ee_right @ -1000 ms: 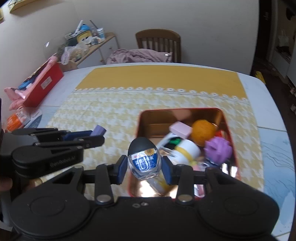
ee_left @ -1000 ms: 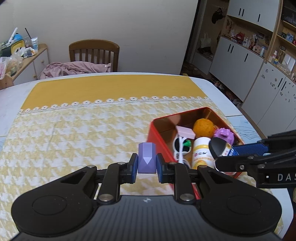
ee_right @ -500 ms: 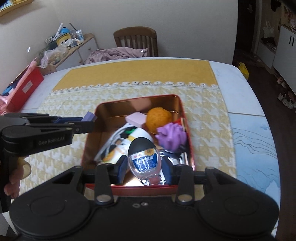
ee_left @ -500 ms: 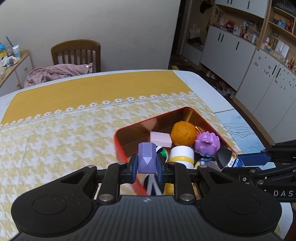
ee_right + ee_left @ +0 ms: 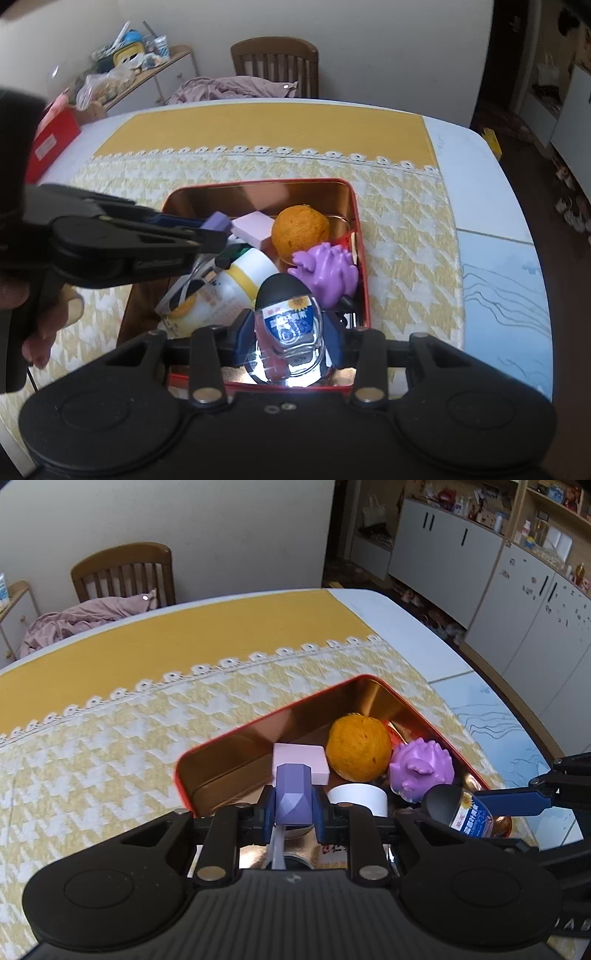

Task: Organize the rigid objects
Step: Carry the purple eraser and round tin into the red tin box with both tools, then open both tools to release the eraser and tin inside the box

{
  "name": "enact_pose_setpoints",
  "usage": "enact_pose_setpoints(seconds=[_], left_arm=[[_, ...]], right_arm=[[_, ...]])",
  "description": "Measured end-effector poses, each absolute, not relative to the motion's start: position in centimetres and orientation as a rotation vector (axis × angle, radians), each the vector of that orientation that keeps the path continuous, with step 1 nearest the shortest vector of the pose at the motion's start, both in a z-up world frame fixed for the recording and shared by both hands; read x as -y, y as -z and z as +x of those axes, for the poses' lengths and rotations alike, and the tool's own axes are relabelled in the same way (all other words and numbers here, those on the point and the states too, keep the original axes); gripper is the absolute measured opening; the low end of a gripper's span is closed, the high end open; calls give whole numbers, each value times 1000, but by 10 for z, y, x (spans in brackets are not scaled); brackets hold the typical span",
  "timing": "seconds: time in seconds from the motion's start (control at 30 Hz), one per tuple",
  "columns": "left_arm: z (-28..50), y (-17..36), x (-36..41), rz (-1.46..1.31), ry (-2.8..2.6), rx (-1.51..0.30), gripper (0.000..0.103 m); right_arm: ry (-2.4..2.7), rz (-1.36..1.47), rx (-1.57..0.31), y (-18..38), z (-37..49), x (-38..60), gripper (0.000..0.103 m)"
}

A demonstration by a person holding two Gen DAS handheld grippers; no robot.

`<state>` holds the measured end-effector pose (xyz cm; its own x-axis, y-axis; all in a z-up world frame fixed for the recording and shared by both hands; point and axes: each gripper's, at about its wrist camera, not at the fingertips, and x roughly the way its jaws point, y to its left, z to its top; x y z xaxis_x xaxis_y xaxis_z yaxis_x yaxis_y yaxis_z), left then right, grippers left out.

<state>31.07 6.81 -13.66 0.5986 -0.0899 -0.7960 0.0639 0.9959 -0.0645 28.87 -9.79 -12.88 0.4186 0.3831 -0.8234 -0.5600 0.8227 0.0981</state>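
Both grippers have come in over the red tin (image 5: pixel 236 731), which a second ago lay off to the side of the left one. The left gripper (image 5: pixel 293 805) is clamped on a faceted matte purple block (image 5: pixel 291 794) above the tin's near left corner. The right gripper (image 5: pixel 288 332) grasps a glossy clear bottle (image 5: pixel 286 317) with a rounded black cap over the near edge, beside a rough orange ball (image 5: pixel 300 230), a spiky purple toy (image 5: pixel 327 273) and a flat pink block (image 5: pixel 253 227) inside.
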Motion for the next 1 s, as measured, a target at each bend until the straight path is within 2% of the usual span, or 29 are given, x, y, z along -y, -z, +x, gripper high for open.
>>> enact_pose_setpoints(seconds=[0.7,0.8,1.0], left_arm=[[313,143,-63,-47,67,-986,21],[307,140,-63,-64,50,-980,21],[289,129,-61,-81,18,-946,21]], right_arm=[[-590,-203,-1016,140,292,101,40],[-603,-196,-1006,137,290,102,42],[-628,-179,-981,129,284,109,52]])
